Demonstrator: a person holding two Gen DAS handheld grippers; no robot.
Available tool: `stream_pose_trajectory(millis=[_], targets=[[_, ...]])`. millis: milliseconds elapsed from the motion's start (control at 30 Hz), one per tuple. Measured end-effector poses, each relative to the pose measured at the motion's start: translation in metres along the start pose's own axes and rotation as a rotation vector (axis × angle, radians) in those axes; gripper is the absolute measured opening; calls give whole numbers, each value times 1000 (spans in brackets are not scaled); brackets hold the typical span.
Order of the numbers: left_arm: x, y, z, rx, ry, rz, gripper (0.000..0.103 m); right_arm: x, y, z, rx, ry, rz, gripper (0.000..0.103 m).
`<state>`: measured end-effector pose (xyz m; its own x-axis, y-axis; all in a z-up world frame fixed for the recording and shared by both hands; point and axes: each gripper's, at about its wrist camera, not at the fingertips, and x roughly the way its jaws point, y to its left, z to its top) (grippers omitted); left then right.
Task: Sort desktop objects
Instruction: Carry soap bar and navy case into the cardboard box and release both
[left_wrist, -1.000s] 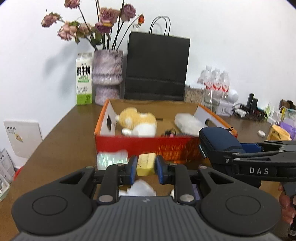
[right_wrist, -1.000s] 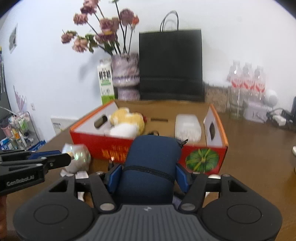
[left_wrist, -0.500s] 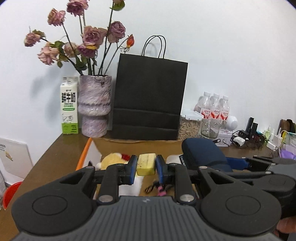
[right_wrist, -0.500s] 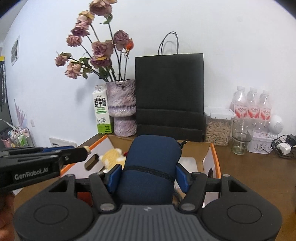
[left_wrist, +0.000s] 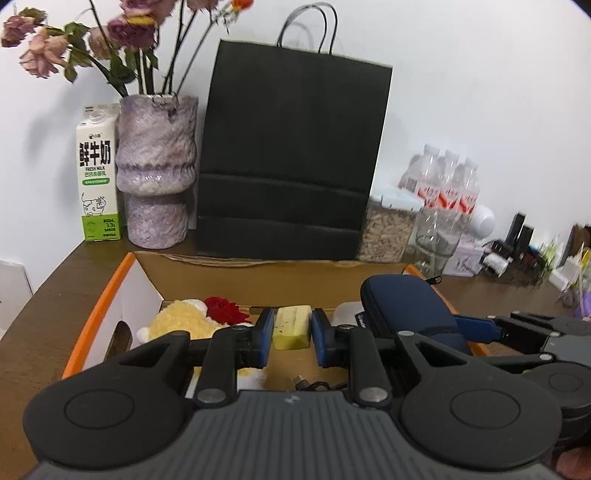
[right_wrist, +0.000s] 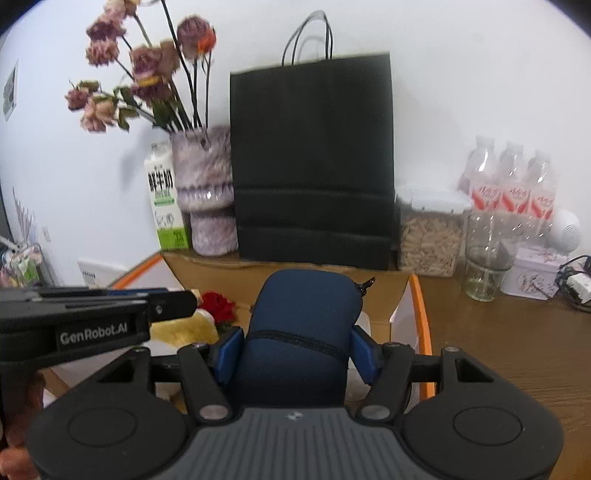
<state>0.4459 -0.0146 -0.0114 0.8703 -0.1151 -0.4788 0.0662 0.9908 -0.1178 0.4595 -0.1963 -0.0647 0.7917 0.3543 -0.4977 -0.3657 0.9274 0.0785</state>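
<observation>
You are holding both grippers above the open cardboard box (left_wrist: 258, 280), which fills the lower centre of each frame. Your left gripper (left_wrist: 292, 328) is pinching a small yellow block (left_wrist: 291, 326) between its blue pads (left_wrist: 265, 332), over the middle of the box. Your right gripper (right_wrist: 295, 354) is clamping a dark blue zip pouch (right_wrist: 299, 332), its pads pressing on both sides; in the left wrist view that pouch (left_wrist: 410, 314) is sitting at centre right, over the box's right-hand side.

Inside the box, a yellow plush toy (left_wrist: 181, 323) with a red patch is lying at lower left, close to the white inner wall with its cut-out handle (left_wrist: 122, 336). A black cable end (left_wrist: 310, 384) is showing on the box floor below the block.

The orange rim (right_wrist: 421, 314) is bordering open brown tabletop (right_wrist: 517, 339) at right. Behind the far rim, a black paper bag (left_wrist: 291, 162), a purple vase (left_wrist: 155, 170) and a milk carton (left_wrist: 96, 173) are lining the wall at upper left and centre; a jar (right_wrist: 430, 230), a glass (right_wrist: 485, 271) and bottles (right_wrist: 511, 184) are crowding the right.
</observation>
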Motion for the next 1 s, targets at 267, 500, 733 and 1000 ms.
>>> stream_pose_trajectory(millis=[267,500,733,1000], targets=[[18,-1,-9,48,44,12,23,17,-6,-10,-31,59,-9,61],[10,-6,-10,79,16,66,54,16,-5,-11,-38,85,-11,64],[1,0,-6,70,-22,111,103,3,-4,-7,-65,58,-31,101],[-15,2,-2,54,-81,118,103,-8,-1,-5,-73,41,-24,103]])
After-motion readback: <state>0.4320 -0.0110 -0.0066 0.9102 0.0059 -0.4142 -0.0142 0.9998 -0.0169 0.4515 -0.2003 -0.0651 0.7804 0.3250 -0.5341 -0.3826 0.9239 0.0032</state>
